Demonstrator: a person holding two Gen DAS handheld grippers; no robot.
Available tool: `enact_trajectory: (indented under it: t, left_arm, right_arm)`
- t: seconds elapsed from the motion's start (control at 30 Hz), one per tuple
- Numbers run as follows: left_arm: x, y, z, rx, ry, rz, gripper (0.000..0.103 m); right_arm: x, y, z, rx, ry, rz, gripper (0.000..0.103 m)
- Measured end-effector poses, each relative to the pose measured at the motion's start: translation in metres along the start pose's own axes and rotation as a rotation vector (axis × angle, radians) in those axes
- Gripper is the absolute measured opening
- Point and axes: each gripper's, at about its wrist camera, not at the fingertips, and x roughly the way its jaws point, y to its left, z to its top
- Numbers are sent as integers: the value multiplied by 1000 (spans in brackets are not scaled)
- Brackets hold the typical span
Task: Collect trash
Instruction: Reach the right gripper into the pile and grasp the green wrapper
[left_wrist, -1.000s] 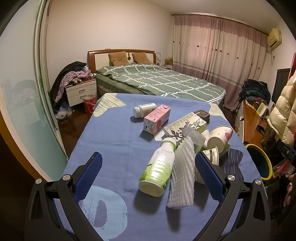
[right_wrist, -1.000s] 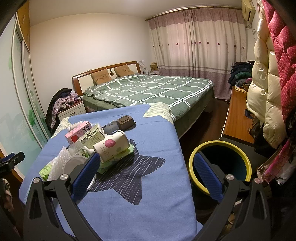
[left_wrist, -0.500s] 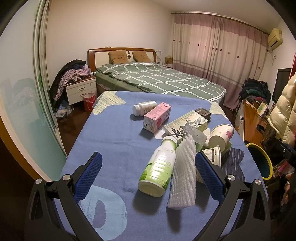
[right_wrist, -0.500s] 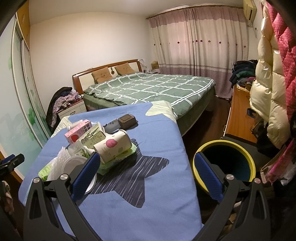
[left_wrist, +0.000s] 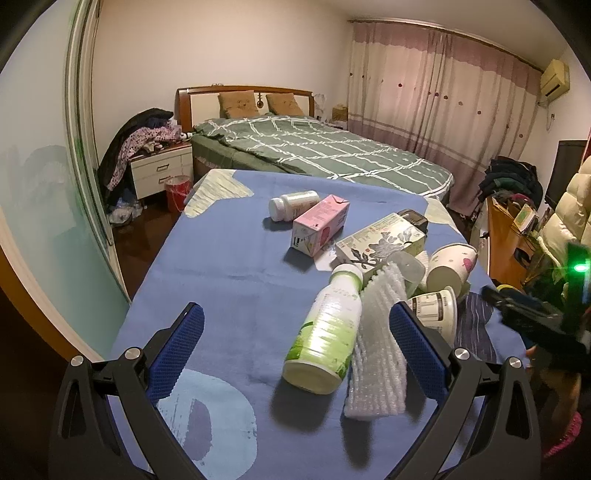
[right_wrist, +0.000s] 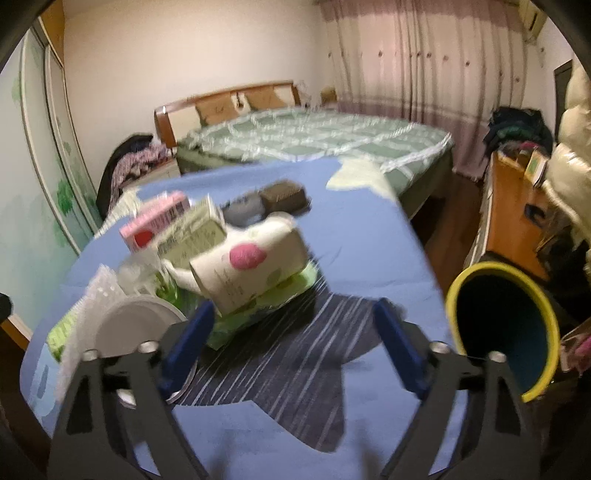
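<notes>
Left wrist: left gripper (left_wrist: 295, 350) spread wide, empty, poised over green-labelled bottle (left_wrist: 325, 332) and foam sleeve (left_wrist: 380, 350) on blue cloth (left_wrist: 229, 280), presumably awaiting its turn.

Right wrist, blurred: right gripper (right_wrist: 295, 343) just narrowing, nothing between pads, aimed at tipped paper cup (right_wrist: 251, 266); yellow-rimmed bin (right_wrist: 502, 328) beside table for easy dropping.

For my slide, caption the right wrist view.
Open right gripper, jaws just narrowing with nothing between them, nears a tipped paper cup beside the yellow-rimmed bin.
</notes>
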Motion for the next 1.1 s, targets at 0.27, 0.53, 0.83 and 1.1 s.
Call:
enact_trajectory:
  t: [0.27, 0.53, 0.83, 1.1]
  left_arm:
    - [13, 10, 4, -18, 32, -3, 99]
    - [25, 17, 10, -30, 54, -5, 99]
    - [30, 15, 11, -26, 64, -13, 99]
    - [31, 9, 11, -13, 61, -22, 99]
  right_arm:
    - [47, 17, 3, -22, 97, -1, 74]
    - [72, 15, 9, -12, 172, 24, 57]
    - [45, 8, 5, -43, 162, 35, 19]
    - [0, 13, 9, -121, 97, 37, 16]
